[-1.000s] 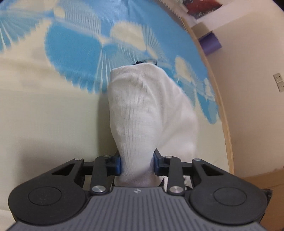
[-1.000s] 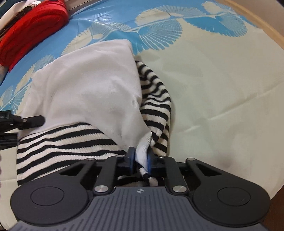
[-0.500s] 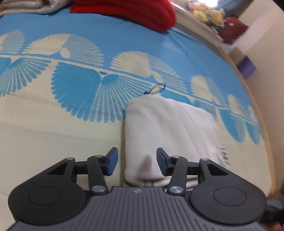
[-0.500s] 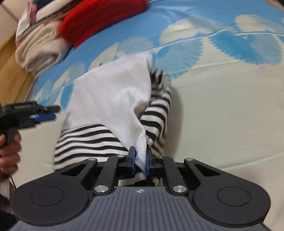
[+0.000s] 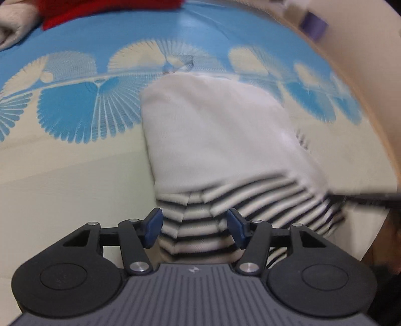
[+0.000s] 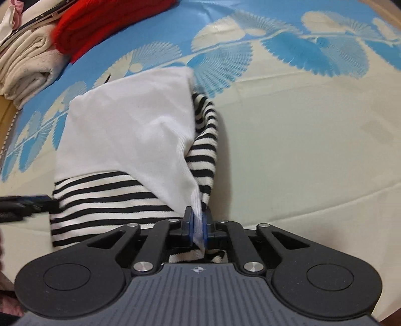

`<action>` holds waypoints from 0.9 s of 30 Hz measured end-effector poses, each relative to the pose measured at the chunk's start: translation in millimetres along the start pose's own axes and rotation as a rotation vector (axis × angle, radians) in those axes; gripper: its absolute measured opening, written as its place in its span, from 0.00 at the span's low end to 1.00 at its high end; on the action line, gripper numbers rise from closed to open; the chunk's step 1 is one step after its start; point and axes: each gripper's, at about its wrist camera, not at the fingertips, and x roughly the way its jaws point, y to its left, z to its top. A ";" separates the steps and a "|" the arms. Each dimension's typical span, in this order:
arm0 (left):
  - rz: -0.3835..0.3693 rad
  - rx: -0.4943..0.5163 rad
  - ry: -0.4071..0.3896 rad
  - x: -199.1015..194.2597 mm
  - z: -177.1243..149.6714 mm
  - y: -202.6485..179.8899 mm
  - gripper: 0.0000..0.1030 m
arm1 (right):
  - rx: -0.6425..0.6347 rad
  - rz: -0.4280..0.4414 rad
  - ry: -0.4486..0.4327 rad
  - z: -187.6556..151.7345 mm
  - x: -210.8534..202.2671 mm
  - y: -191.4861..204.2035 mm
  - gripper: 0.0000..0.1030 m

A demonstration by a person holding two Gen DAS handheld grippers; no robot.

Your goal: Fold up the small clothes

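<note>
A small garment, plain white (image 5: pixel 215 130) with a black-and-white striped part (image 5: pixel 200 225), lies folded on the blue and cream patterned bedspread (image 5: pixel 75 112). My left gripper (image 5: pixel 195 227) is open, its blue pads either side of the striped edge without pinching it. In the right wrist view the same garment (image 6: pixel 130 130) shows its white flap folded over the stripes (image 6: pixel 100 198). My right gripper (image 6: pixel 198 223) is shut on the white flap's corner. The left gripper's tip (image 6: pixel 32 203) shows at the left edge there.
A red folded garment (image 6: pixel 112 22) and a beige folded pile (image 6: pixel 27 62) lie at the far side of the bed. The bed's wooden edge (image 5: pixel 371 105) and a wall run along the right in the left wrist view.
My left gripper let go of the white cloth, opened and drew back to the striped edge. The right gripper kept its grip on the white corner and lowered it toward the bed.
</note>
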 end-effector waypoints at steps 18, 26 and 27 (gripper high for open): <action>0.211 -0.193 -0.431 -163.8 -75.5 -83.3 0.88 | -0.205 -0.122 -0.440 -37.6 -110.8 28.0 0.67; 0.190 -0.206 -0.428 -163.5 -110.5 -122.0 0.88 | -0.282 -0.096 -0.589 -92.4 -169.3 48.9 0.92; 0.190 -0.207 -0.420 -162.4 -113.7 -124.2 0.88 | -0.277 -0.097 -0.593 -95.2 -171.4 48.5 0.94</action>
